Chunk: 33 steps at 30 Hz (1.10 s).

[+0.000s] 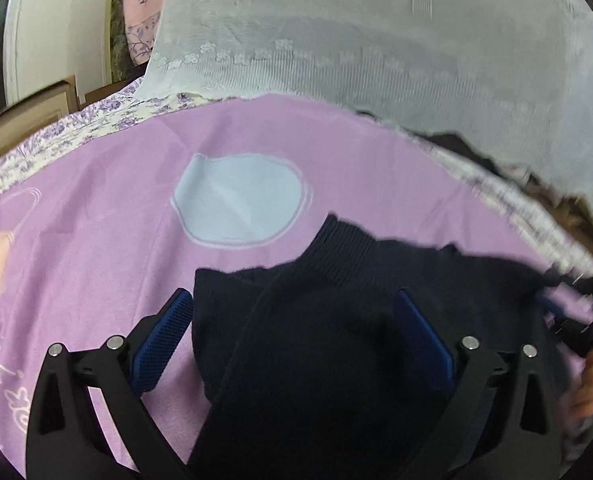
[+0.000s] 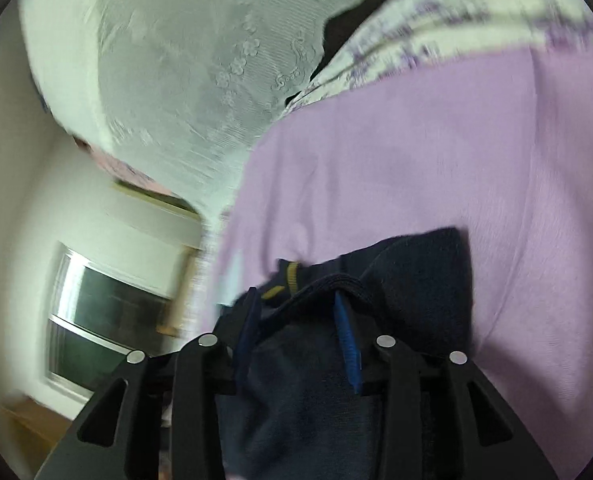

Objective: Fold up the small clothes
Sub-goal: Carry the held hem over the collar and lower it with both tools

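A dark navy knit garment (image 1: 336, 360) with a ribbed edge lies on the lilac sheet (image 1: 96, 240). My left gripper (image 1: 292, 296) stands wide open astride it, with a gap between the blue left pad (image 1: 160, 340) and the cloth. In the right wrist view the same navy garment (image 2: 416, 280), with a yellow tag, fills the space between the fingers of my right gripper (image 2: 295, 294). Its jaws stand partly apart, and a fabric band drapes loosely across them. The right gripper (image 1: 576, 308) and a hand show blurred at the left view's right edge.
A pale blue oval patch (image 1: 240, 200) marks the sheet beyond the garment. A white lace cloth (image 1: 376, 40) rises behind, over floral bedding (image 1: 96, 116). Wooden furniture (image 1: 28, 116) stands far left. A window (image 2: 108, 312) shows off the bed's side.
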### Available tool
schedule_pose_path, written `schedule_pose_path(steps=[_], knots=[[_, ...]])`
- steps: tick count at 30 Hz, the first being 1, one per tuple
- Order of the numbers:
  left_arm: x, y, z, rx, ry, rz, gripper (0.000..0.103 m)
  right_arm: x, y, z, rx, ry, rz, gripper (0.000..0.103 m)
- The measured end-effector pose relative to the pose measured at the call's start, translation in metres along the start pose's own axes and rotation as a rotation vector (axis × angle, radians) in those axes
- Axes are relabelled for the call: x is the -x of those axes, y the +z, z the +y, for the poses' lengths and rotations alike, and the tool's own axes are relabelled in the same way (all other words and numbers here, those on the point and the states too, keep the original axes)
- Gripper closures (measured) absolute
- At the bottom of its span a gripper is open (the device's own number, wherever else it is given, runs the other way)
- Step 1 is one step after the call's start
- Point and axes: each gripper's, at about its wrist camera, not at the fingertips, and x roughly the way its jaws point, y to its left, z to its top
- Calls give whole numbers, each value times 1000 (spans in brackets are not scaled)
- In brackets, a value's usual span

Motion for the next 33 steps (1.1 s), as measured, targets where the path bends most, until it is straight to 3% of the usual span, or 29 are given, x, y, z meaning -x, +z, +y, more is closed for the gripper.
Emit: schedule_pose_path(steps=[3, 5, 7, 9, 11, 12, 14, 16, 19, 22, 25, 27, 29, 31, 33], knots=[[-20, -4, 6, 13, 29, 85, 5, 13, 2, 14, 56, -29, -32, 43], [-30, -6, 14, 41, 36, 135, 5, 21, 5, 22, 77, -12, -50, 42], [-37, -7, 24, 88, 15, 172, 5, 31, 3, 37, 164, -88, -109, 43], [-37, -7, 30, 111, 13, 174, 5, 24, -11, 60, 340, -168, -101, 68], [-37, -9, 31, 114, 15, 179, 5, 2, -30, 80, 463, -207, -30, 83], [-38, -9, 31, 109, 19, 179, 5, -10, -37, 87, 524, -240, -5, 90], [-35, -11, 28, 96, 33, 172, 5, -27, -40, 93, 602, -310, 8, 90], [-36, -10, 26, 88, 52, 170, 4, -40, -20, 79, 543, -394, -15, 90], [-38, -11, 28, 97, 65, 182, 4, -46, 15, 31, 358, -571, -83, 90], [-39, -11, 32, 112, 58, 189, 4, -32, 24, 9, 236, -476, -72, 92], [-18, -8, 29, 98, 78, 96, 5, -9, 14, 44, 355, -426, -183, 89], [5, -6, 22, 69, 44, -2, 5, -10, -2, 68, 444, -378, -171, 88], [14, -6, 14, 35, 17, -33, 5, -20, -19, 80, 498, -352, -112, 81], [5, -12, 0, -39, 40, 11, 5, -39, -37, 87, 574, -372, -43, 77], [-23, -20, -10, -113, 129, 116, 4, -66, -51, 76, 651, -512, 64, 69]])
